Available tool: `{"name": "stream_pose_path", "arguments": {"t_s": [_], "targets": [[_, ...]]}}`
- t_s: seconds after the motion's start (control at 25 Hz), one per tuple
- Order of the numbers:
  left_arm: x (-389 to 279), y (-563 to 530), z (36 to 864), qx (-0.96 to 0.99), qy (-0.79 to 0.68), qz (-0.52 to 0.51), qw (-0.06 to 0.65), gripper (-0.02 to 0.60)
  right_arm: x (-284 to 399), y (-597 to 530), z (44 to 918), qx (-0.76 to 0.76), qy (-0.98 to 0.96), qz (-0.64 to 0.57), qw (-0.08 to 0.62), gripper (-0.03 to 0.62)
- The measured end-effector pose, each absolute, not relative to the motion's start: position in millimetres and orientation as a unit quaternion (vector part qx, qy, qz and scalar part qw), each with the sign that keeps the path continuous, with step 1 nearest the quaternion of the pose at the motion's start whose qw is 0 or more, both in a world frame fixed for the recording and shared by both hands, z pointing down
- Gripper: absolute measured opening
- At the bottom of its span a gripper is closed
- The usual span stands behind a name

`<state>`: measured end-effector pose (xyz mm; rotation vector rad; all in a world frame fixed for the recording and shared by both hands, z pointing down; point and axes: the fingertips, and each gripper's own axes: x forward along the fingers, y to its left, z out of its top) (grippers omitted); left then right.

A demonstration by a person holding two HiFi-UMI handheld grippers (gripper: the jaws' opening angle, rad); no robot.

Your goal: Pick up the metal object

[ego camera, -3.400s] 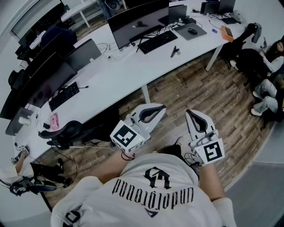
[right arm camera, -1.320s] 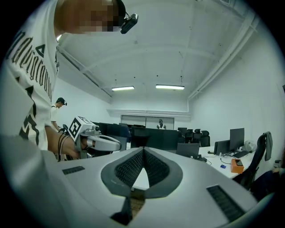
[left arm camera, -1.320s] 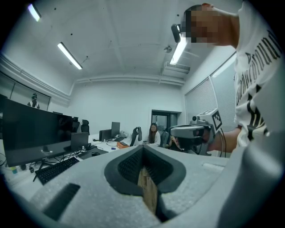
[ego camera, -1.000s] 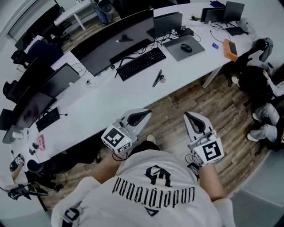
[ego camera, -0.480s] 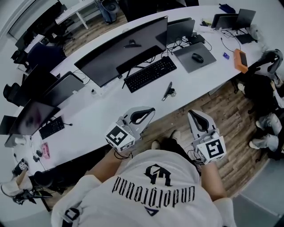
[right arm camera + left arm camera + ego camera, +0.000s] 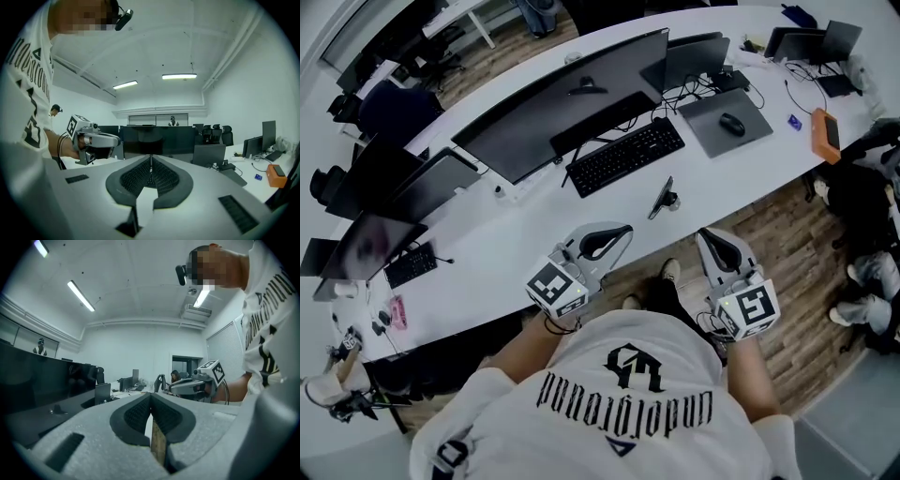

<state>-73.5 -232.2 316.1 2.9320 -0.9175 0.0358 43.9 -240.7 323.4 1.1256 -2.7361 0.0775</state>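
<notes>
The metal object [image 6: 664,199], a slim dark piece with a small round base, lies on the white desk [image 6: 516,253] near its front edge, just in front of the keyboard. My left gripper [image 6: 623,228] hovers over the desk edge, shut and empty, a short way left of and nearer than the object. My right gripper [image 6: 703,234] hangs over the wooden floor just off the desk, also shut with nothing held. In the left gripper view the pads [image 6: 140,411] meet at the tip; in the right gripper view the pads [image 6: 161,176] are closed too.
A wide black monitor [image 6: 572,103], a black keyboard [image 6: 623,157], a mouse [image 6: 731,123] on a grey pad and a laptop [image 6: 694,56] stand behind the object. An orange item [image 6: 825,134] lies at the desk's right end. More monitors fill the left.
The desk has drawn closer and lower in the head view as the person walked up to it. Both grippers now sit near the desk's front edge, still shut.
</notes>
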Motion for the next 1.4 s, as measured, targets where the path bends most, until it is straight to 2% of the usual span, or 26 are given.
{"name": "stream_pose_path", "arguments": {"t_s": [0.48, 1.0, 1.4], "targets": [[-43.0, -304.7, 358.0, 0.944, -0.319, 0.03, 0.078, 0.015, 62.0, -327.7, 384.8, 0.33, -0.926, 0.173, 0.07, 0.022], [-22.0, -386.5, 439.2, 0.933, -0.331, 0.067, 0.128, 0.015, 74.1, -407.2, 488.5, 0.29, -0.891, 0.339, 0.091, 0.091], [-10.4, -422.9, 519.2, 0.919, -0.336, 0.098, 0.182, 0.015, 67.5, -420.2, 588.3, 0.275, -0.833, 0.466, 0.112, 0.121]]}}
